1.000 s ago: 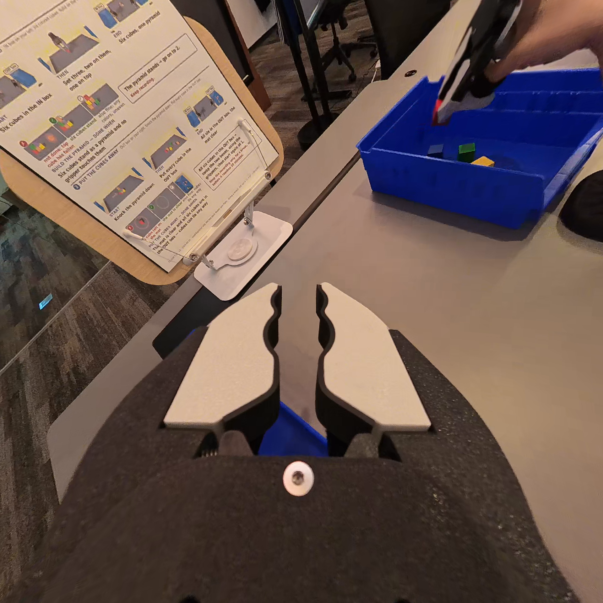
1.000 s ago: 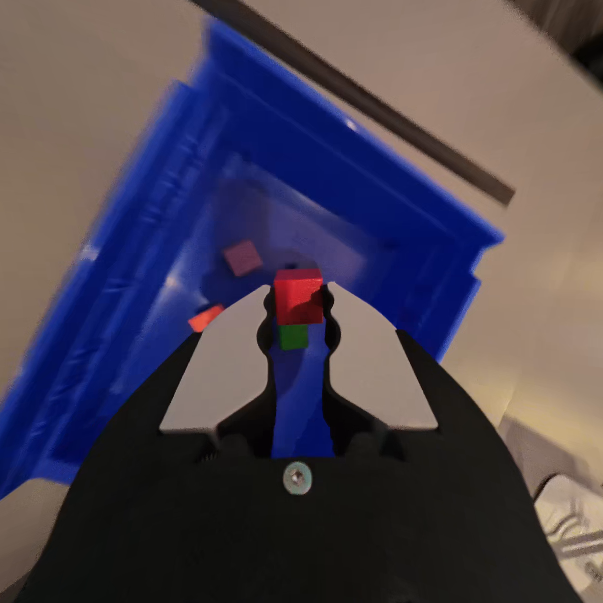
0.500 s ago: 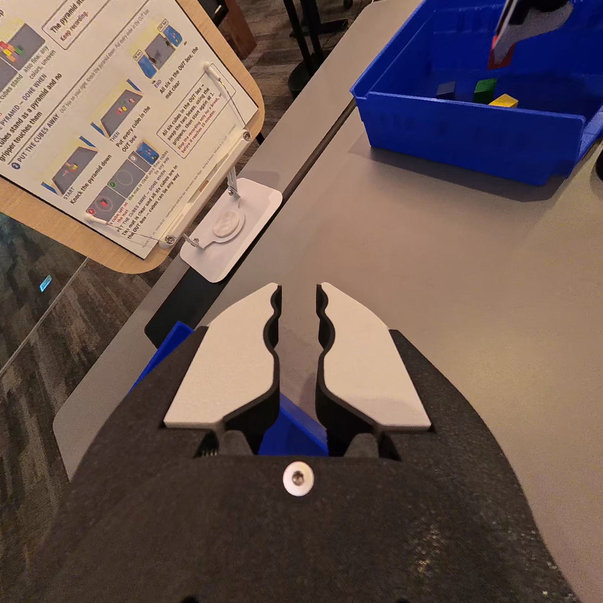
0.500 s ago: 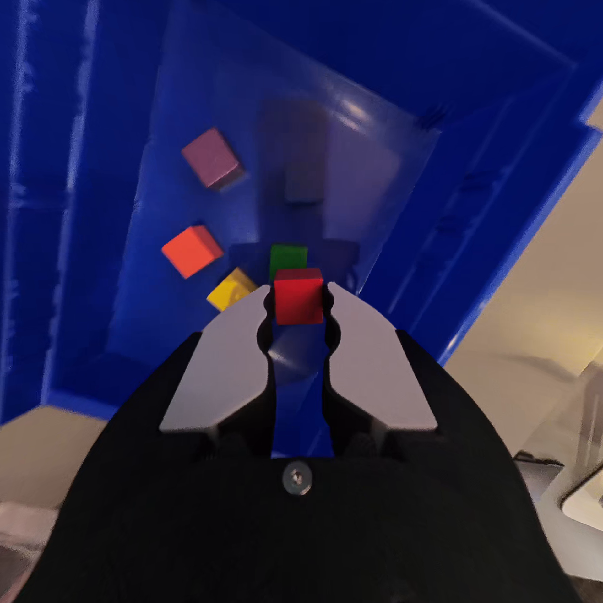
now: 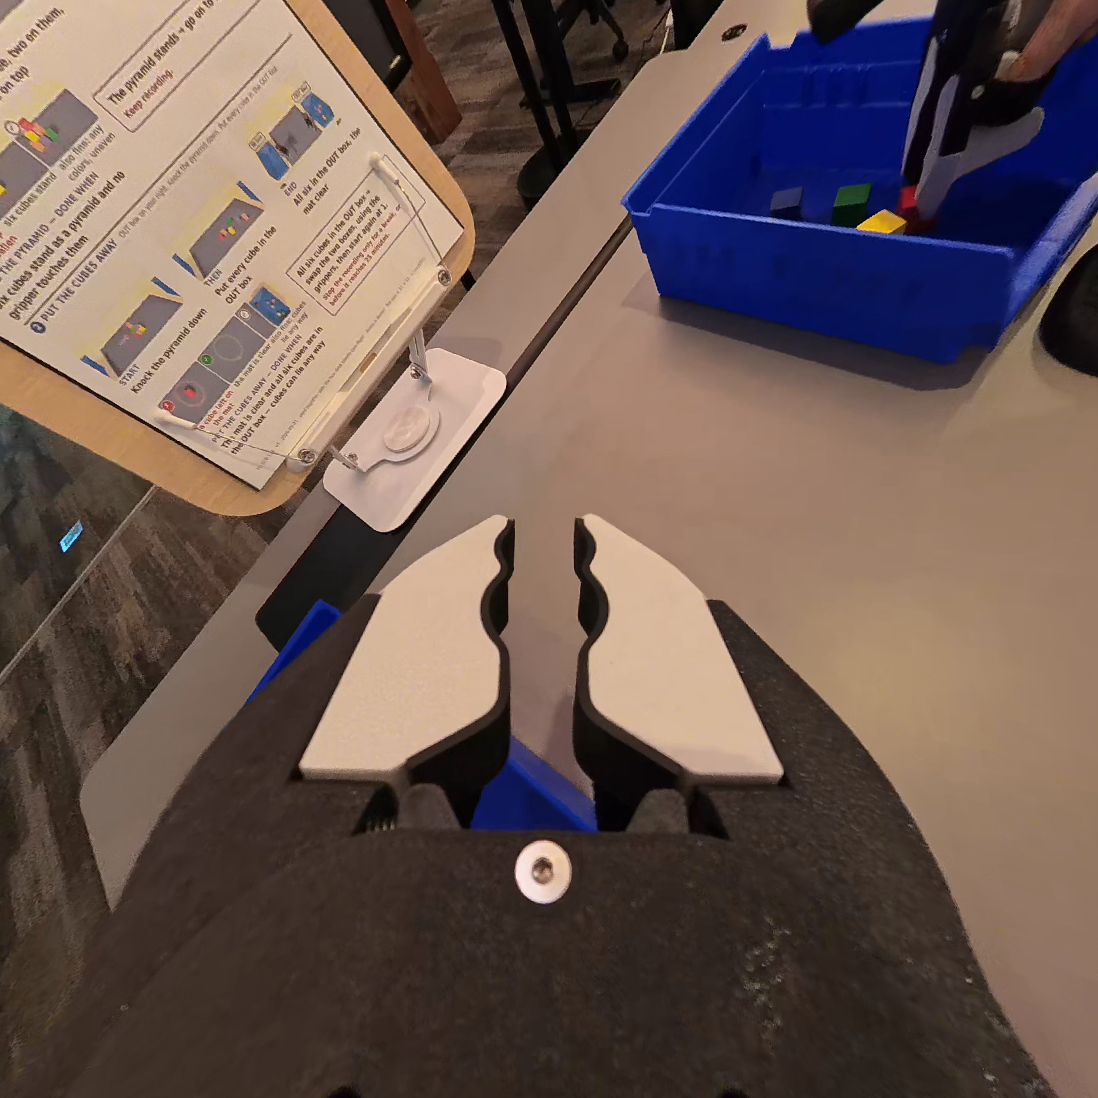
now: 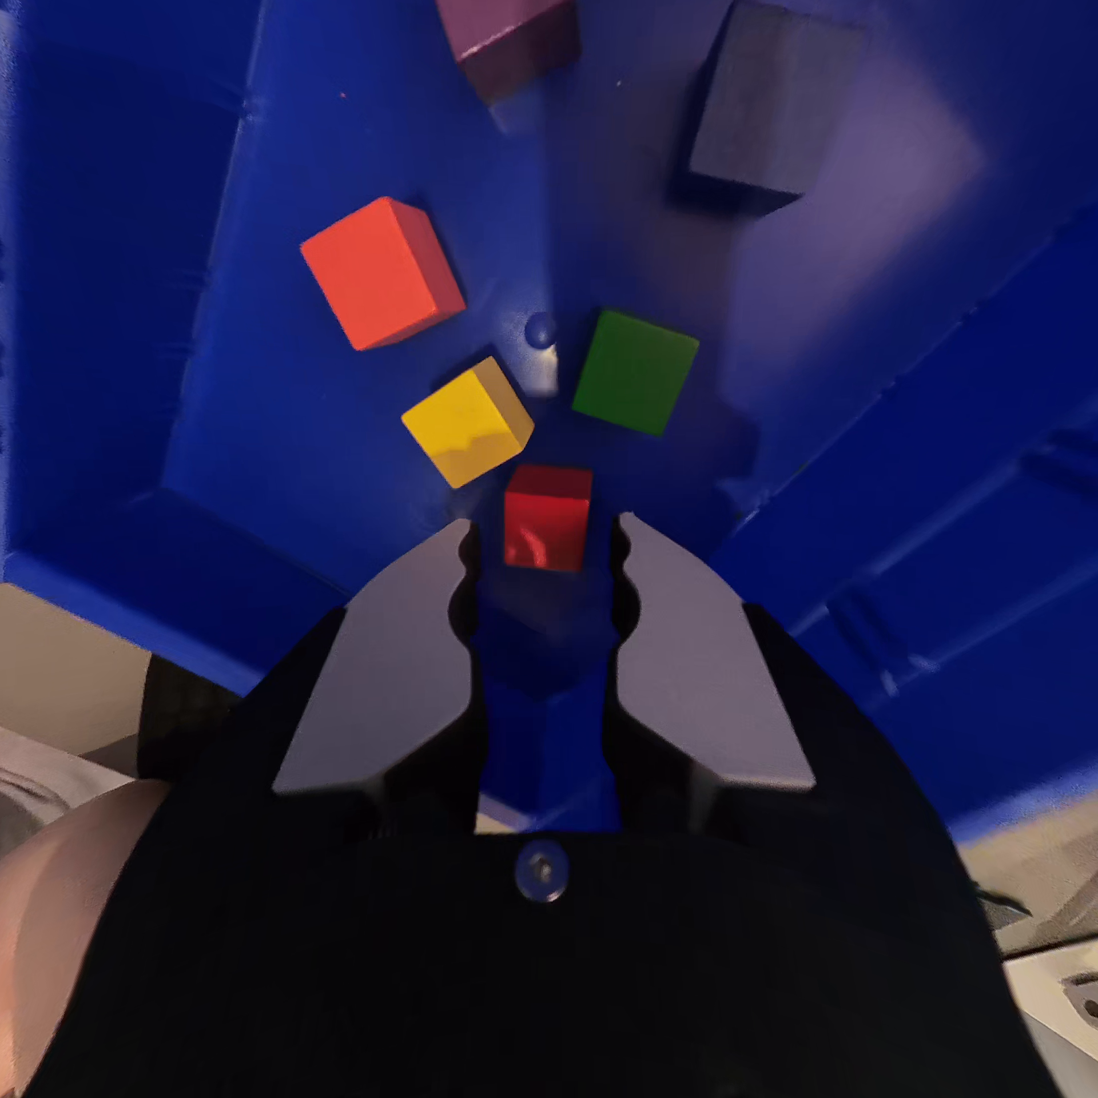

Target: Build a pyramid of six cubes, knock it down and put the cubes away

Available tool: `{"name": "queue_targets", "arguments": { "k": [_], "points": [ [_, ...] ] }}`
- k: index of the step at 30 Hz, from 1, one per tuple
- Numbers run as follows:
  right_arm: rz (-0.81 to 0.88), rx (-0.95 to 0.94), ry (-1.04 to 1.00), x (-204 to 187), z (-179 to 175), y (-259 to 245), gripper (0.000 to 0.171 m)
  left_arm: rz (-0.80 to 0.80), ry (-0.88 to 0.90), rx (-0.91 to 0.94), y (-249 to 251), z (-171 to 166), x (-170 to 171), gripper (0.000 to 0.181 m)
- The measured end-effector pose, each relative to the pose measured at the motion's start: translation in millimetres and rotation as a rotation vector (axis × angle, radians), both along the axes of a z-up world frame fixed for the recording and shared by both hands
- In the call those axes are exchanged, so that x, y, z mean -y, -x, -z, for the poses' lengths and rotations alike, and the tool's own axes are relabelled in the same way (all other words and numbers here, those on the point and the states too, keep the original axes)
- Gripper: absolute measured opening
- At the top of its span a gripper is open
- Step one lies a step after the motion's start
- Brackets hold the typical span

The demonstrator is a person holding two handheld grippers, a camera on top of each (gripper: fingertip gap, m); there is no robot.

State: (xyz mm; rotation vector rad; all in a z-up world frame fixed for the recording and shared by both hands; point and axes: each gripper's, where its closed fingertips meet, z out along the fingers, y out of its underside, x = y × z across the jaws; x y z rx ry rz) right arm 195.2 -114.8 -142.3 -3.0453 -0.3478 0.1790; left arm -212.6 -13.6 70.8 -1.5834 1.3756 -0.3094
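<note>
My right gripper is inside the blue bin, jaws open, with a gap on each side of the red cube between its tips. An orange-red cube, a yellow cube, a green cube, a purple cube and a dark blue cube lie on the bin floor. In the left wrist view the bin stands at the far right with the right gripper reaching into it. My left gripper hovers over the grey table, slightly open and empty.
An instruction sheet on a wooden board stands on a white base at the table's left edge. A second blue bin shows under my left gripper. A dark object lies beside the far bin. A hand holds the right gripper. One gripper's finger ends stand about 45 cm off the other's.
My right gripper moved down into the bin and opened, letting go of the red cube. My left gripper stayed slightly open and shifted a little over the table.
</note>
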Motion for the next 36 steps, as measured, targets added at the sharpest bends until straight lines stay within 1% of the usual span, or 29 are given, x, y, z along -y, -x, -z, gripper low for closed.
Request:
{"name": "queue_targets", "arguments": {
  "k": [2, 4, 5, 6, 7, 8, 9, 11, 13, 14, 15, 18, 20, 22, 26, 30, 33, 35, 36],
  "points": [
    [0.004, -0.004, -0.101, -2, -26, 2, 0.048, -0.034, -0.014, 0.017, 13, -7, -5, 0.019],
    [-0.028, 0.001, -0.343, -14, -73, 7, 0.047, -0.121, -0.038, 0.038, 40, -17, -19, 0.021],
    [-0.004, 0.040, -0.477, -19, -98, 1, 0.047, -0.193, -0.045, 0.054, 60, -22, -30, 0.022],
    [0.061, 0.084, -0.588, -23, -121, -10, 0.046, -0.285, -0.049, 0.069, 83, -25, -43, 0.024],
    [0.138, 0.109, -0.662, -23, -135, -23, 0.047, -0.389, -0.047, 0.079, 109, -25, -58, 0.026],
    [0.202, 0.109, -0.700, -22, -140, -34, 0.053, -0.498, -0.038, 0.081, 136, -22, -72, 0.031],
    [0.257, 0.111, -0.697, -21, -135, -46, 0.056, -0.606, -0.030, 0.065, 164, -17, -86, 0.042],
    [0.335, 0.160, -0.570, -12, -106, -71, 0.064, -0.801, -0.048, -0.026, 217, -1, -110, 0.064],
    [0.388, 0.267, -0.423, 0, -75, -97, 0.066, -0.887, -0.010, -0.078, 248, 19, -123, 0.072],
    [0.399, 0.275, -0.378, 3, -64, -102, 0.064, -0.903, 0.034, -0.075, 256, 30, -128, 0.075],
    [0.402, 0.239, -0.346, 3, -54, -100, 0.060, -0.923, 0.077, -0.060, 263, 39, -132, 0.075],
    [0.399, 0.115, -0.297, -2, -34, -88, 0.039, -0.994, 0.211, -0.067, 282, 67, -138, 0.068],
    [0.392, 0.039, -0.260, -3, -26, -78, 0.021, -1.005, 0.311, -0.090, 287, 88, -137, 0.062],
    [0.410, -0.007, -0.232, -3, -22, -72, 0.011, -1.007, 0.406, -0.112, 287, 107, -136, 0.058],
    [0.447, -0.012, -0.190, -1, -19, -70, 0.009, -1.016, 0.545, -0.165, 289, 135, -131, 0.046],
    [0.461, -0.014, -0.184, -1, -19, -70, 0.009, -1.027, 0.674, -0.232, 292, 159, -120, 0.040],
    [0.470, -0.022, -0.178, -1, -19, -68, 0.009, -0.971, 0.757, -0.266, 285, 175, -112, 0.027],
    [0.464, -0.039, -0.172, -3, -19, -63, 0.008, -0.987, 0.742, -0.304, 289, 180, -114, 0.015],
    [0.455, -0.054, -0.170, -4, -19, -58, 0.008, -0.984, 0.747, -0.306, 288, 181, -115, 0.013]
  ]
}}
